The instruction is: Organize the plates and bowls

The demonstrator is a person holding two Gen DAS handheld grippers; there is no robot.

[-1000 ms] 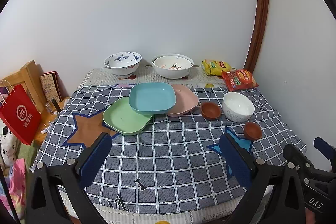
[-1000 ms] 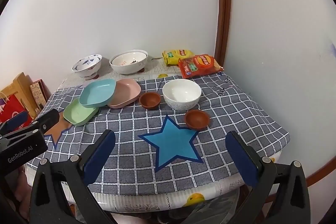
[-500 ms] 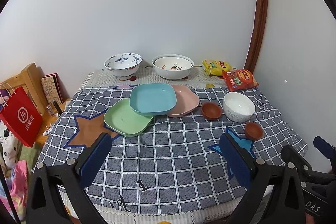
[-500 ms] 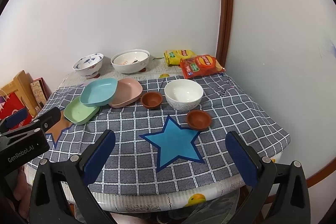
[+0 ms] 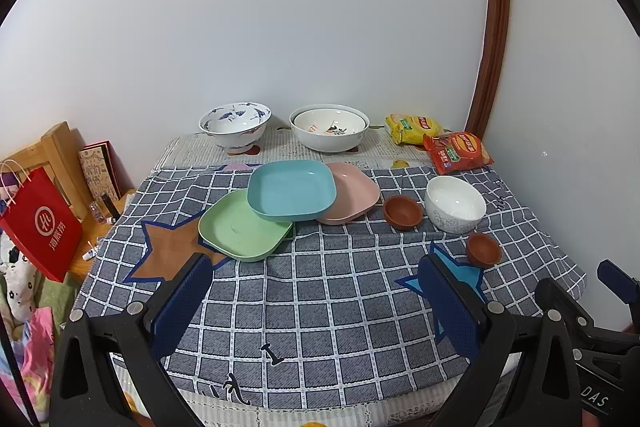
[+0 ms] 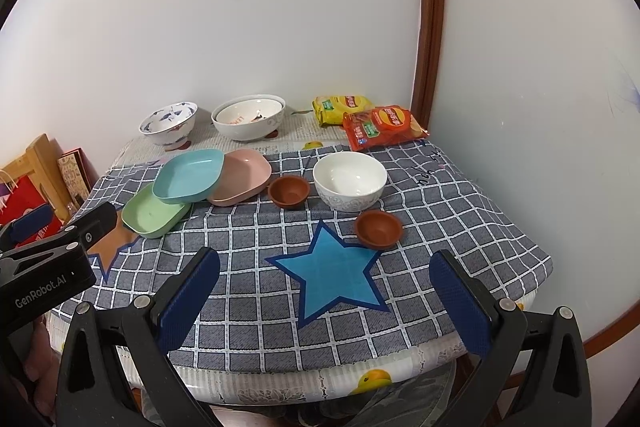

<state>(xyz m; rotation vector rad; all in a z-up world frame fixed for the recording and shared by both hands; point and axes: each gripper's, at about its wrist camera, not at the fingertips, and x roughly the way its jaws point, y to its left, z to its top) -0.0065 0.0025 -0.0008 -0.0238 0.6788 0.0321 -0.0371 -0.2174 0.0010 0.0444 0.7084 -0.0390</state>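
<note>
Table w/ plates barely shifted since a sec ago; my left gripper & right gripper both wide open, empty — nothing started.

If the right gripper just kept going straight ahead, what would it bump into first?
Probably the nearer small brown bowl beyond the blue star, then the white bowl. The open right gripper sits above the tablecloth, so depth is uncertain.

light: even, soft | focus: sharp | edges: fisheye-warped, dark corners
</note>
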